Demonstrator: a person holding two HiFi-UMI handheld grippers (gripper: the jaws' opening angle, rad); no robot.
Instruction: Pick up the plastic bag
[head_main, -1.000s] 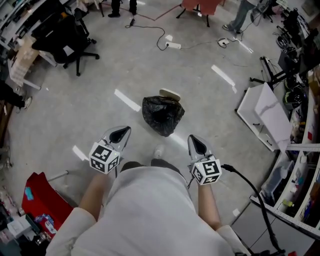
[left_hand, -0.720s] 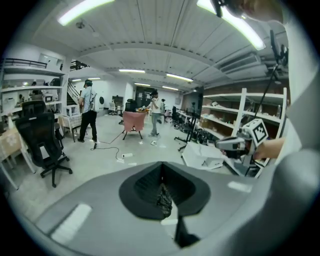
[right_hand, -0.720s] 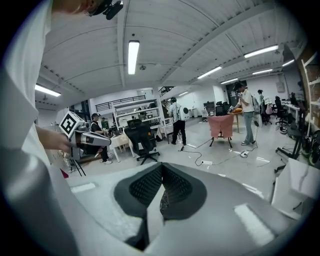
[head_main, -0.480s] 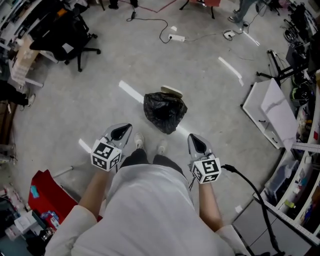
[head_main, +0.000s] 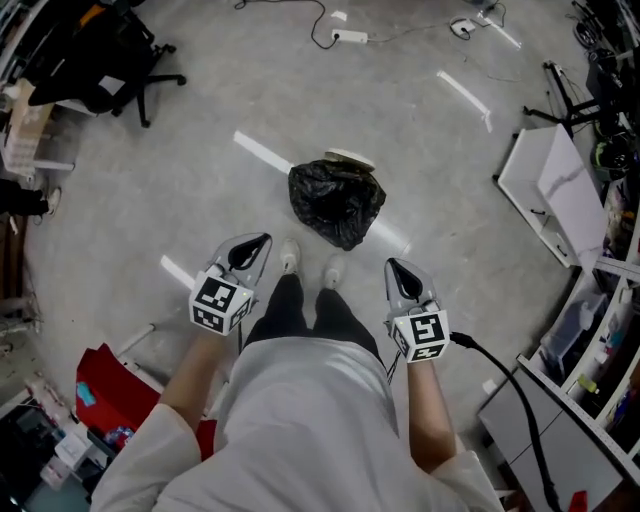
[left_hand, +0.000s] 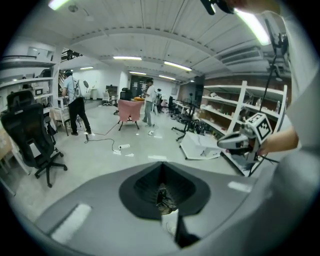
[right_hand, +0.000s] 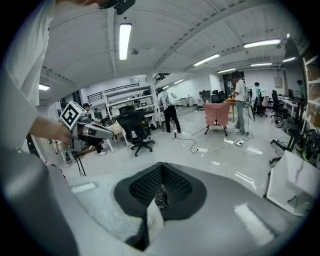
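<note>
A crumpled black plastic bag lies on the grey floor just ahead of the person's white shoes. My left gripper is held at waist height, left of the legs, short and left of the bag, with its jaws together and nothing in them. To the right of the legs my right gripper hangs the same way, shut and empty. In the left gripper view the shut jaws point across the room, and the right gripper shows at the right. The right gripper view shows its shut jaws and the left gripper.
A flat beige disc lies behind the bag. White tape strips mark the floor. A white panel and shelving stand at the right, a red object at the lower left, an office chair at the far left. A power strip lies farther off.
The person has stepped forward, so the bag now lies closer to the feet. Both grippers have stayed shut and kept their places beside the body.
</note>
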